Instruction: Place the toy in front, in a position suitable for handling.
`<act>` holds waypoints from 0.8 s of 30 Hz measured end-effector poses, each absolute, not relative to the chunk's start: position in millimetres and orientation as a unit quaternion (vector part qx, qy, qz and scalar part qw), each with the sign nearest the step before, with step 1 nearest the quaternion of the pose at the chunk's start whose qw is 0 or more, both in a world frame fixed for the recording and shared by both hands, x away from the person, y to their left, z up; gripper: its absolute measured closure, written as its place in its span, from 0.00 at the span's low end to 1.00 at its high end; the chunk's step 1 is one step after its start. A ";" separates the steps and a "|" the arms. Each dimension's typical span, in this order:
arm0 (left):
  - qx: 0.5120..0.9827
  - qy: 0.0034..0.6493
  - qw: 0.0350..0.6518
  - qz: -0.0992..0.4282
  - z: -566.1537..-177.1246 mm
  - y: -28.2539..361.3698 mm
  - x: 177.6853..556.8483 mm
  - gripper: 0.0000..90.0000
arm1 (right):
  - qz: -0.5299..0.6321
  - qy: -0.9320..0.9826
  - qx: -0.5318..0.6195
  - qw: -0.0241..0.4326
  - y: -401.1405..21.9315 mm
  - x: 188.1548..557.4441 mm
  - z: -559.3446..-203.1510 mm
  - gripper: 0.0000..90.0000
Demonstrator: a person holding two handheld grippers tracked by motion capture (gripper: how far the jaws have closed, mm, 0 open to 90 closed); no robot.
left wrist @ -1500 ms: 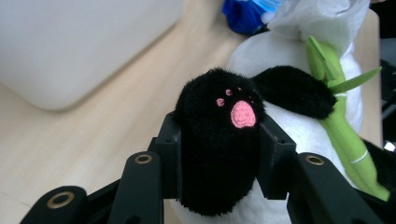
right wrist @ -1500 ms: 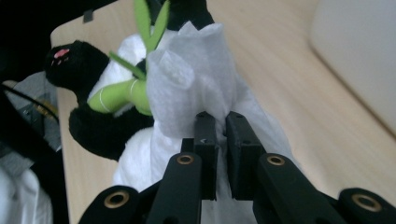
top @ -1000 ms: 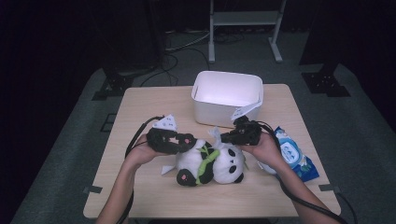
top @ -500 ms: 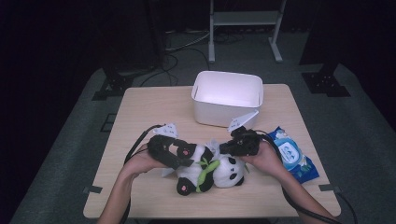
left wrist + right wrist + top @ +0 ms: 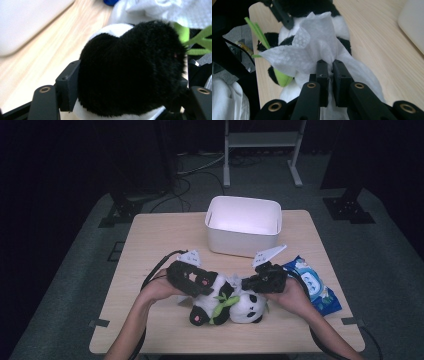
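A black-and-white plush panda with a green bamboo sprig lies near the front middle of the wooden table. My left gripper reaches it from the left. Its jaws have just been closing, and the panda's black furry part fills the gap of the left gripper, pressed against the pads. My right gripper is shut on a white wet wipe, which drapes over the panda. In the high view the right gripper sits at the panda's right.
A white rectangular bin stands at the back middle of the table. A blue wipe pack lies on the right, behind my right hand. Bare table stretches to the left and along the front edge.
Both hands have come a little toward the front edge. The left jaws let go of the panda and took hold of it again. The wipe stays pinched in the right jaws.
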State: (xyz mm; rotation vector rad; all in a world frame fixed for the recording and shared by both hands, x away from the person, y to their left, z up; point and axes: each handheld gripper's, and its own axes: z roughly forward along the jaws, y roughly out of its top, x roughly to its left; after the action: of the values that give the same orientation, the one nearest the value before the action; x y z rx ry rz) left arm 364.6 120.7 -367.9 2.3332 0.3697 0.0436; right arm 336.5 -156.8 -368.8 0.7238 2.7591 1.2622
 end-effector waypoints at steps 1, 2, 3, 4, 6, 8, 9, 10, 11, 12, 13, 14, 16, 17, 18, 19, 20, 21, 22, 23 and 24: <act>0.912 0.145 0.382 0.018 -365.8 117.7 367.1 0.33 | 0.408 0.883 0.233 0.012 -159.6 335.7 -369.2 0.93; 0.912 0.146 0.384 0.019 -363.8 114.8 369.5 0.34 | 0.410 0.880 0.238 0.012 -162.2 334.6 -369.4 0.93; 0.912 0.147 0.383 0.017 -362.2 112.0 371.0 0.34 | 0.412 0.879 0.241 0.012 -165.0 333.7 -369.8 0.93; 0.914 0.145 0.379 0.015 -360.8 109.7 371.5 0.34 | 0.415 0.877 0.243 0.011 -167.4 332.9 -370.5 0.93; 0.916 0.142 0.375 0.013 -358.6 108.3 369.7 0.32 | 0.422 0.872 0.247 0.009 -171.2 330.7 -372.3 0.93; 0.918 0.138 0.372 0.010 -358.1 109.7 367.0 0.29 | 0.428 0.870 0.246 0.002 -172.7 329.7 -373.9 0.93; 0.919 0.139 0.368 0.007 -357.8 111.4 365.2 0.28 | 0.432 0.868 0.245 -0.002 -172.3 329.0 -374.8 0.93; 0.921 0.138 0.364 0.006 -357.5 113.0 363.3 0.26 | 0.434 0.867 0.244 -0.003 -171.1 328.0 -375.5 0.93; 0.923 0.137 0.359 0.007 -356.9 115.1 360.6 0.26 | 0.435 0.867 0.241 -0.004 -169.3 326.9 -376.1 0.93; 0.925 0.137 0.356 0.008 -356.6 116.4 359.3 0.25 | 0.435 0.868 0.238 -0.004 -166.5 325.2 -376.4 0.93; 0.925 0.137 0.354 0.005 -355.9 118.2 357.7 0.24 | 0.435 0.869 0.235 -0.002 -164.7 324.2 -376.6 0.93; 0.924 0.135 0.357 0.005 -354.4 120.5 355.9 0.24 | 0.434 0.871 0.231 -0.003 -162.1 322.7 -376.5 0.93; 0.919 0.133 0.371 -0.001 -349.0 125.2 352.4 0.24 | 0.429 0.875 0.224 0.006 -157.2 319.3 -375.9 0.93; 0.916 0.131 0.380 0.000 -345.7 127.0 350.8 0.24 | 0.427 0.876 0.223 0.009 -156.2 318.3 -375.4 0.93; 0.913 0.131 0.386 0.000 -342.2 128.4 349.1 0.23 | 0.426 0.877 0.222 0.010 -155.6 317.5 -375.1 0.93; 0.912 0.131 0.389 0.001 -338.6 129.4 347.7 0.23 | 0.426 0.878 0.220 0.007 -155.6 317.3 -375.1 0.93; 0.912 0.129 0.390 0.005 -335.2 130.1 346.2 0.23 | 0.426 0.878 0.220 0.003 -155.7 316.8 -375.2 0.93; 0.911 0.128 0.392 0.008 -331.9 130.8 345.0 0.23 | 0.425 0.879 0.219 0.001 -155.8 316.1 -375.2 0.93; 0.908 0.127 0.398 0.007 -329.1 131.4 344.1 0.23 | 0.424 0.879 0.217 0.001 -155.8 315.0 -375.0 0.93; 0.907 0.124 0.403 0.007 -325.9 132.4 343.2 0.23 | 0.423 0.880 0.217 0.000 -155.5 313.7 -374.8 0.93; 0.906 0.125 0.405 0.009 -324.3 132.9 342.6 0.23 | 0.422 0.881 0.215 0.000 -155.0 312.1 -374.7 0.93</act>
State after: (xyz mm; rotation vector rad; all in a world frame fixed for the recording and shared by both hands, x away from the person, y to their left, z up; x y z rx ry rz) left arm 342.6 132.9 -324.3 2.2871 0.3145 0.0217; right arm 312.1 -155.0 -374.7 0.6761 2.7660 1.3254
